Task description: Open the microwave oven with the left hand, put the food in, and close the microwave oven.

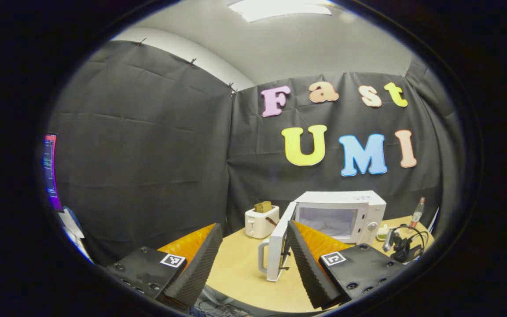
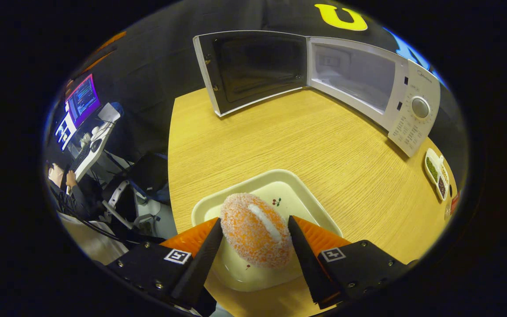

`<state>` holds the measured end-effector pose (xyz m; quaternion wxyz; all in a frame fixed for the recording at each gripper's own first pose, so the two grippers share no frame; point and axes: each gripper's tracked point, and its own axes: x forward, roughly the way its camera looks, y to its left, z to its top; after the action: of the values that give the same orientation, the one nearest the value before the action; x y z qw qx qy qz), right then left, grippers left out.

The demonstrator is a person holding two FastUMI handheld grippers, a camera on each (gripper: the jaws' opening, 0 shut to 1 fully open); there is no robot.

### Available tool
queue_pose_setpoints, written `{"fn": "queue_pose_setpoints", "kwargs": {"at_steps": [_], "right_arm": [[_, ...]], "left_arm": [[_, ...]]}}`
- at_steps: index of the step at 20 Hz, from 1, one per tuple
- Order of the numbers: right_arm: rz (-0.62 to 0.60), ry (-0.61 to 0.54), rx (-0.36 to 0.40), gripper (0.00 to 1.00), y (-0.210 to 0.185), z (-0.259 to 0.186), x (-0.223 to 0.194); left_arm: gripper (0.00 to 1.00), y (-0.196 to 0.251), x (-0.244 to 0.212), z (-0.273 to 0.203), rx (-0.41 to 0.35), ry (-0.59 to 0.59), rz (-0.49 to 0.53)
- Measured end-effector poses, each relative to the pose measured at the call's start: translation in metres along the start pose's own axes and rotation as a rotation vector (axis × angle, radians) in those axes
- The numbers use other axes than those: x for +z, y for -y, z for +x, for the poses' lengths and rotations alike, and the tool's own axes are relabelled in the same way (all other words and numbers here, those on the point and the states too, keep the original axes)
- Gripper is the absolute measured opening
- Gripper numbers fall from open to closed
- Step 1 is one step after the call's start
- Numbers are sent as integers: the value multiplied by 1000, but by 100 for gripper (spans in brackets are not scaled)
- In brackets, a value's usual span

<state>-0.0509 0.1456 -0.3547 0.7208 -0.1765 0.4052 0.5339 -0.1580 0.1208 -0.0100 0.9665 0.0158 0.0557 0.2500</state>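
Now right gripper closed around bun, left gripper wide open

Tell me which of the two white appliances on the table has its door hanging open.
The microwave, the bigger box on the right. Its door is swung wide, baring the cavity. The small toaster to its left has no door, only top slots with bread poking out.

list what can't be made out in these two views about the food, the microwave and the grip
- Right gripper view: whether the right hand-held gripper presses the food or only flanks it; the bread's bulge hides the contact.
- Right gripper view: the plate under the food; its near rim is covered by the gripper.
- Left gripper view: the microwave floor; the open door and the left hand-held gripper cover part of it.
- Right gripper view: control panel markings, too small.
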Motion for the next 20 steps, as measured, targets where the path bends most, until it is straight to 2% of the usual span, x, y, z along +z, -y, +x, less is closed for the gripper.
{"fn": "queue_pose_setpoints", "kwargs": {"at_steps": [1, 4, 5, 9, 15, 16, 20], "right_arm": [[-5, 7, 0, 91, -1, 3, 2], [-22, 23, -13, 75, 1, -6, 5], [-33, 39, -27, 78, 3, -9, 9], [-29, 107, -90, 78, 14, -29, 36], [-40, 222, -196, 78, 42, -65, 101], [-44, 245, -213, 75, 47, -70, 115], [-61, 311, -294, 78, 70, -78, 166]], "left_arm": [[95, 1, 0, 0, 3, 2, -2], [95, 3, 2, -5, 13, 8, 1], [95, 4, 3, -6, 13, 12, 2], [95, 13, 1, 0, -11, 9, 8], [95, 21, 0, 32, -46, 16, -39], [95, 22, -2, 37, -55, 18, -47], [96, 17, -7, 70, -82, 24, -58]]}}
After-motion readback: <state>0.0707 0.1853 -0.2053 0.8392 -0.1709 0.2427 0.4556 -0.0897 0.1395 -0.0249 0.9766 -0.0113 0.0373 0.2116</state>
